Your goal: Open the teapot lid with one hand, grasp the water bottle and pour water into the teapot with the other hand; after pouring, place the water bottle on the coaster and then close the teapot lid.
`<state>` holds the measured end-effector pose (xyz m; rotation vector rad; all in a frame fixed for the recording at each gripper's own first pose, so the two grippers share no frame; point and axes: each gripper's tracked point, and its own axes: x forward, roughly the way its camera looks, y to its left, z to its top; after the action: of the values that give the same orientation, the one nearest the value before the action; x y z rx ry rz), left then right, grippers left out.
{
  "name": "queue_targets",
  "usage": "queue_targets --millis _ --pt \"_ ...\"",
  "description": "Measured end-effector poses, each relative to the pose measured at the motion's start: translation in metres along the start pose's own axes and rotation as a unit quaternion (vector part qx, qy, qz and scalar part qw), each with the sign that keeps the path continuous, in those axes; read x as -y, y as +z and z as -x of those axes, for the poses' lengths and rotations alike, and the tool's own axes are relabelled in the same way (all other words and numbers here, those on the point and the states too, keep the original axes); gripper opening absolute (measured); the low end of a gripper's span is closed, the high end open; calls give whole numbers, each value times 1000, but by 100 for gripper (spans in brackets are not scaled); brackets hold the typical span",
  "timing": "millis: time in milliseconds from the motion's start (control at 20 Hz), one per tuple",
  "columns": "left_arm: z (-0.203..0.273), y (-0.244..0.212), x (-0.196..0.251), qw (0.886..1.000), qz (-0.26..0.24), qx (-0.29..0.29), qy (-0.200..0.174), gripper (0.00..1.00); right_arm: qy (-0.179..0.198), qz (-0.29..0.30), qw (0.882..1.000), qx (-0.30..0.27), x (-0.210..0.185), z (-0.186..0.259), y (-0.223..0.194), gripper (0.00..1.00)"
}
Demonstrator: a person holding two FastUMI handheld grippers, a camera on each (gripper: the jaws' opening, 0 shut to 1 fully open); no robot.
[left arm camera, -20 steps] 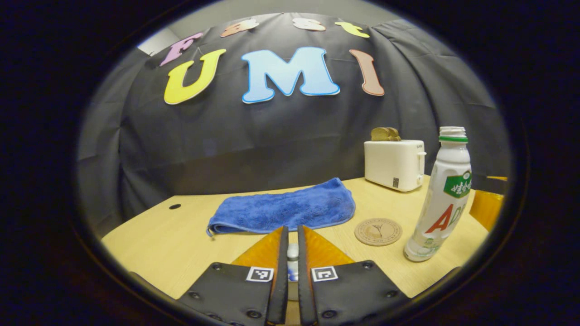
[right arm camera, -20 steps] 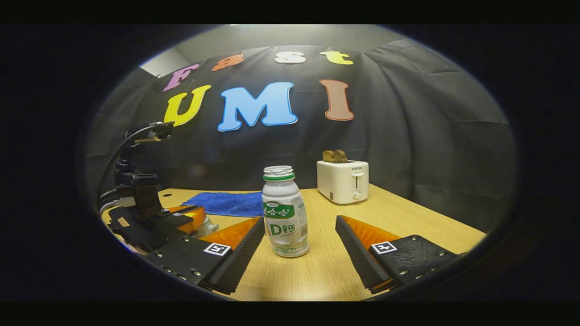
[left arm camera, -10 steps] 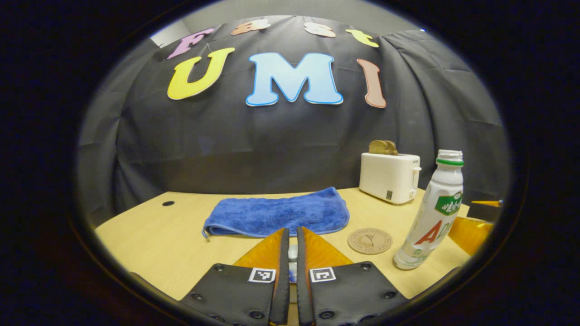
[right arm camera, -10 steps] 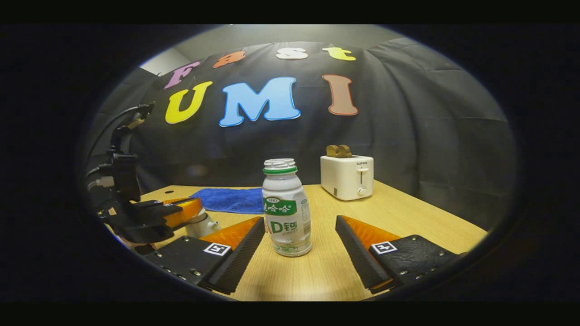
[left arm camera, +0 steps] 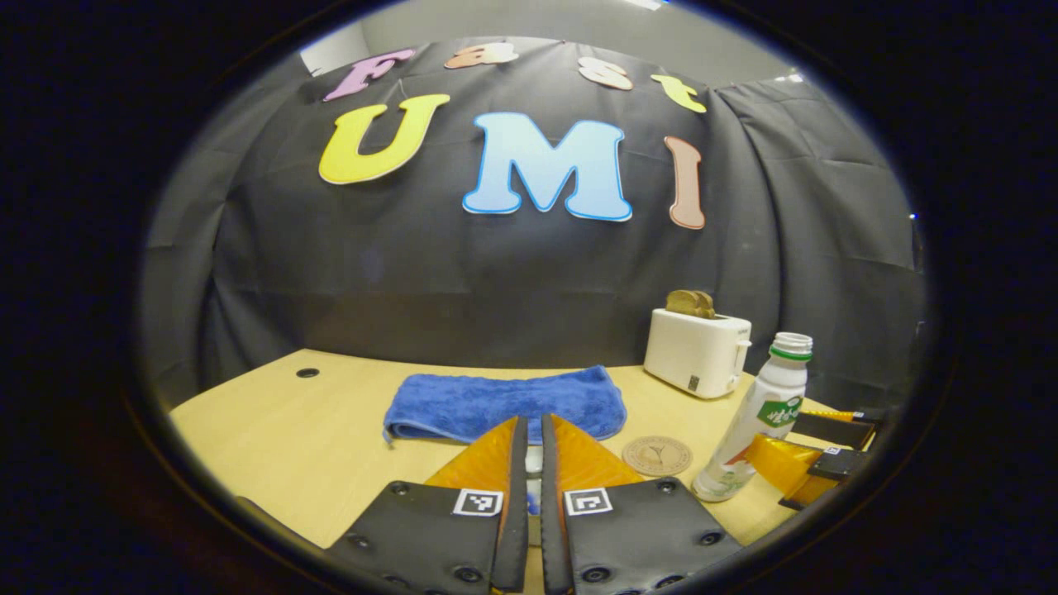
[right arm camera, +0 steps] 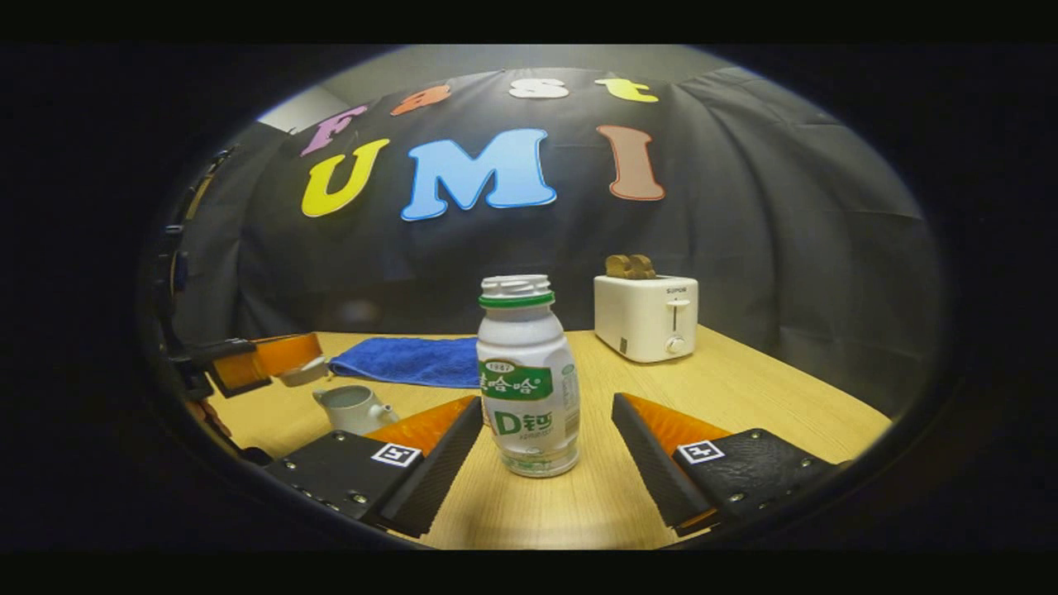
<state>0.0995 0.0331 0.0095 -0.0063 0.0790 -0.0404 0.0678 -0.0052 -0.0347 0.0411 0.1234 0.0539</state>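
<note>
The left gripper (right arm camera: 277, 364) pinches the lid (right arm camera: 302, 373) tight, holding it above the open teapot (right arm camera: 351, 407) to clear the mouth; the right gripper (right arm camera: 547, 450) has its 2 fingers spread wide either side of the bottle (right arm camera: 526, 376), not touching it, poised to grasp; the coaster (left arm camera: 657, 455) lies near

The left gripper (left arm camera: 529, 434) is holding its fingers nearly closed, pinching a small pale piece between them, and in the right gripper view it is hanging raised at the left edge. The right gripper (right arm camera: 547, 421) is standing level with its fingers spread wide.
</note>
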Motion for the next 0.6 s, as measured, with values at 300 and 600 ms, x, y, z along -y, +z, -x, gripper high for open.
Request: queue_targets --millis 300,600 --pt "25 5 -32 1000 -5 2 15 17 -3 -12 1000 -24 -3 -13 -14 97" --pt "33 -5 -45 1000 6 -1 12 17 -12 -2 999 -43 -4 -21 -24 85"
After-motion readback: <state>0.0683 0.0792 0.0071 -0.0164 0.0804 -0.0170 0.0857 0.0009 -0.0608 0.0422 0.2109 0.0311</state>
